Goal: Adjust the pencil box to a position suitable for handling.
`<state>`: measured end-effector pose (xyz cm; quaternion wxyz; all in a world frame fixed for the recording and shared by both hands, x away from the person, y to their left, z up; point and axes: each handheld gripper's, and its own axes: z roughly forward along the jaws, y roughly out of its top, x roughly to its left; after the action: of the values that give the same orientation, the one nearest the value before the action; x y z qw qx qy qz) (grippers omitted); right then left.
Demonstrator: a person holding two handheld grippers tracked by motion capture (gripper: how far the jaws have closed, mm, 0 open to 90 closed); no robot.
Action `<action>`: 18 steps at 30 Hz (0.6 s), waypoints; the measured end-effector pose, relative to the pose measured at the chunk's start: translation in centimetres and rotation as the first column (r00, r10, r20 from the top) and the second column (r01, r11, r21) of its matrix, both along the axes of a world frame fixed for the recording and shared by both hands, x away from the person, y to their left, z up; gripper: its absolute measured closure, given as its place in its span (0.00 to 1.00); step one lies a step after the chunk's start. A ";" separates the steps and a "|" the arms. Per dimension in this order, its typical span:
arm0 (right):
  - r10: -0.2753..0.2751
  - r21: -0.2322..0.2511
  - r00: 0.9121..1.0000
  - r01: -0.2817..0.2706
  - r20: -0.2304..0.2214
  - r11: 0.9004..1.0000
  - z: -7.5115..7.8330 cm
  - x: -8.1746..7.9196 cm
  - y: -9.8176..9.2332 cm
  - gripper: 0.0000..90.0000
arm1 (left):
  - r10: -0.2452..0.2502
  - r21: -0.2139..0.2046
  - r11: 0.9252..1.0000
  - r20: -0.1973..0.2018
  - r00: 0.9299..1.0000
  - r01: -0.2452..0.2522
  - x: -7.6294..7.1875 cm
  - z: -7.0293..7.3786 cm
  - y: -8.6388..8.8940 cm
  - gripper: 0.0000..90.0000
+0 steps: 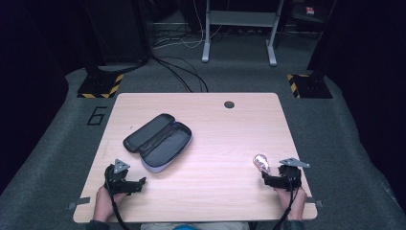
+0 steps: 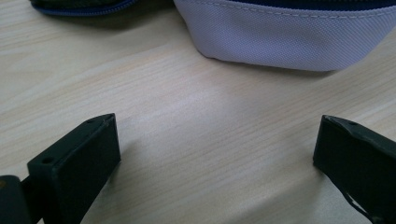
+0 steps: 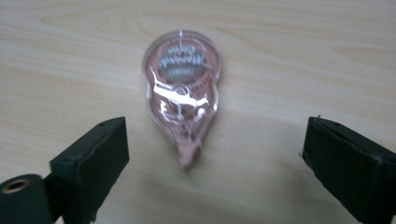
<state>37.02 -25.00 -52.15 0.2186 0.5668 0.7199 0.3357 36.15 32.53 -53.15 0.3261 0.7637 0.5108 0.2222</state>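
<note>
So the right gripper (image 3: 215, 158) has its jaws spread wide and empty, and the little pink correction tape dispenser (image 3: 183, 93) lies flat on the table (image 1: 215, 139) just ahead of them, its pointy nose aimed back into the gap, a bit closer to the left-hand jaw in the right gripper view. My guess is the step in hand is picking it up and dropping it in the open pencil case (image 1: 159, 141). To do that well I'd slide forward until the fat round body sits between the jaws, not the skinny tip, and center it first so one jaw doesn't nudge it sideways. The clear shell looks slick, so close slowly. The left gripper (image 2: 217, 154) is wide open too, holding nothing, with the case's pale end just beyond its jaws, handy for steadying it.
</note>
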 end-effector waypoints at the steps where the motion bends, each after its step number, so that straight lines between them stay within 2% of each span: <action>1: -0.007 -0.015 1.000 0.007 0.000 1.000 -0.4 -0.5 -0.5 0.02 | 0.040 -0.029 0.999 -0.002 0.999 -0.041 -0.2 0.3 0.2 0.07; 2: -0.017 -0.020 1.000 0.017 0.000 1.000 -0.5 -0.7 -0.6 0.02 | 0.040 -0.029 0.999 -0.002 0.999 -0.041 -0.2 0.3 0.2 0.10; 4: -0.018 -0.030 1.000 0.018 0.001 0.999 -0.5 -0.9 -0.8 0.01 | 0.054 -0.087 0.995 -0.031 0.998 -0.057 -0.1 0.8 0.8 0.10; 5: -0.019 -0.036 1.000 0.020 0.021 0.999 -0.5 -1.1 -0.9 0.01 | 0.075 -0.119 0.990 -0.015 0.997 -0.076 0.1 1.5 0.9 0.08; 8: -0.024 -0.039 1.000 0.024 0.009 0.999 -0.6 -1.0 -0.8 0.01 | 0.087 -0.128 0.988 -0.004 0.996 -0.087 0.3 2.3 0.9 0.08; 9: -0.019 -0.062 1.000 0.020 0.016 0.998 -0.7 -0.9 -0.7 0.03 | 0.104 -0.135 0.986 0.010 0.994 -0.102 0.9 3.2 0.6 0.07; 10: -0.019 -0.062 1.000 0.020 0.016 0.998 -0.7 -0.9 -0.7 0.03 | 0.104 -0.135 0.986 0.010 0.994 -0.102 0.9 3.2 0.6 0.07; 11: -0.024 -0.081 1.000 0.025 0.011 0.996 -0.7 -0.9 -0.5 0.04 | 0.124 -0.149 0.982 0.029 0.992 -0.118 1.5 4.0 0.2 0.08; 14: -0.030 -0.078 0.999 0.032 0.018 0.996 -0.7 -1.0 -0.5 0.05 | 0.130 -0.155 0.980 0.043 0.991 -0.122 2.1 4.5 -0.2 0.12; 15: -0.027 -0.075 1.000 0.028 0.016 0.997 -0.7 -1.0 -0.5 0.05 | 0.132 -0.155 0.980 0.030 0.991 -0.125 3.2 4.8 -0.6 0.13; 16: -0.027 -0.075 1.000 0.028 0.016 0.997 -0.7 -1.0 -0.5 0.05 | 0.132 -0.155 0.980 0.030 0.991 -0.125 3.2 4.8 -0.6 0.13; 17: -0.031 -0.070 0.999 0.032 0.024 0.997 -0.7 -1.0 -0.5 0.06 | 0.131 -0.133 0.983 0.011 0.991 -0.128 4.1 4.9 -1.0 0.15; 18: -0.032 -0.067 0.999 0.033 0.020 0.997 -0.7 -1.0 -0.6 0.06 | 0.130 -0.134 0.983 0.000 0.991 -0.129 4.5 4.8 -1.2 0.16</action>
<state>36.06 -25.55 -52.87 0.2499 0.5674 0.7195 0.3129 40.61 31.34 -48.34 0.3634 0.7044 0.5718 0.2116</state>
